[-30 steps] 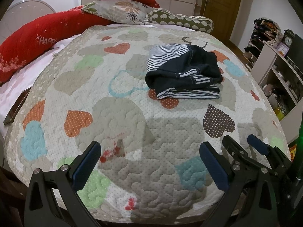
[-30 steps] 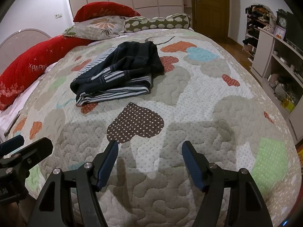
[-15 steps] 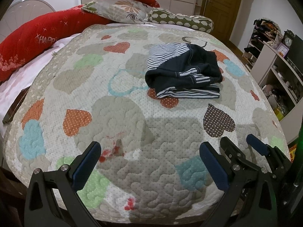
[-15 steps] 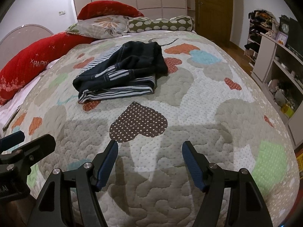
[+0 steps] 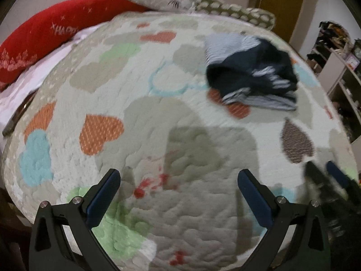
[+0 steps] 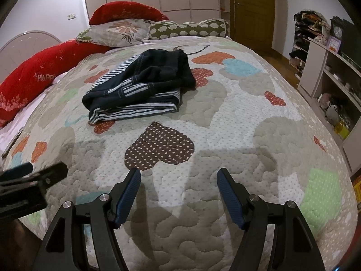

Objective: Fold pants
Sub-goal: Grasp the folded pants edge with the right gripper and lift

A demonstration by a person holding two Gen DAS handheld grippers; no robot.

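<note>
pants (image 6: 140,88) lie folded in a dark striped bundle on the far part of the bed (image 6: 237,117). left gripper (image 5: 178,192) and right gripper (image 6: 179,192): fingers spread wide, holding nothing, over near quilt edge.

You're facing a bed under a heart-patterned quilt (image 6: 225,117), with red pillows (image 6: 33,76), a floral pillow (image 6: 117,31) and a spotted bolster (image 6: 187,28) at its head; shelves (image 6: 331,72) stand beside a wooden door (image 6: 252,11).
</note>
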